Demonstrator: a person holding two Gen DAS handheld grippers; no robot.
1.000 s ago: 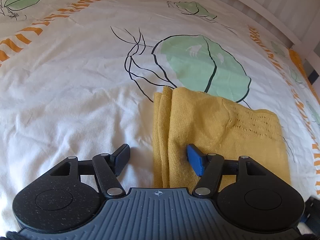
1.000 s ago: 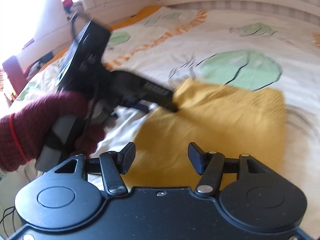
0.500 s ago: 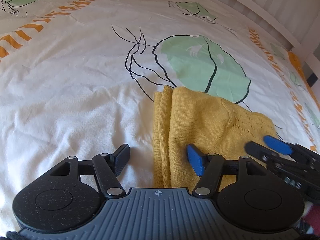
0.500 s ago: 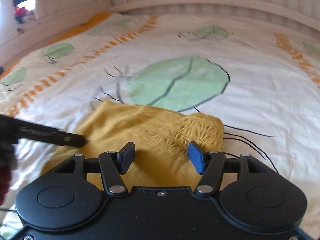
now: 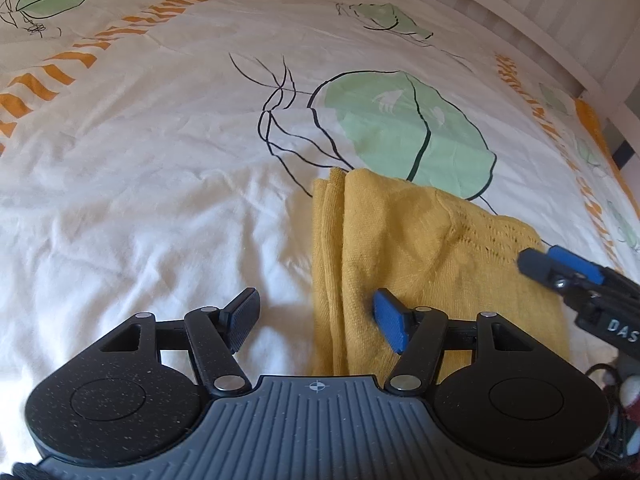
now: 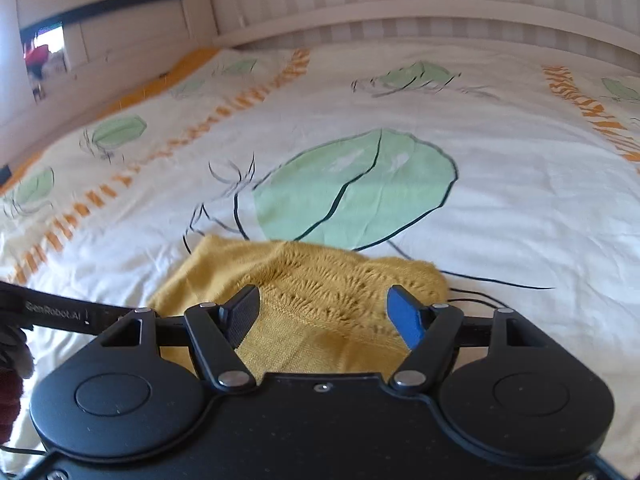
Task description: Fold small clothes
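Observation:
A folded mustard-yellow knit garment (image 5: 420, 264) lies flat on the bed cover; it also shows in the right wrist view (image 6: 320, 300). My left gripper (image 5: 316, 320) is open and straddles the garment's left folded edge, its blue finger over the cloth and its black finger over the bare sheet. My right gripper (image 6: 324, 316) is open and empty, low over the garment's right side with the lace-knit part between its fingers. It shows in the left wrist view (image 5: 560, 268) at the garment's right edge.
The bed cover (image 5: 160, 160) is white with green leaf prints and orange stripes. A white slatted headboard (image 6: 400, 12) runs along the far side. The left tool's arm (image 6: 60, 310) crosses the lower left of the right wrist view.
My right gripper has swung from the garment's near side to its right edge and come lower over the lace part. My left gripper has stayed put.

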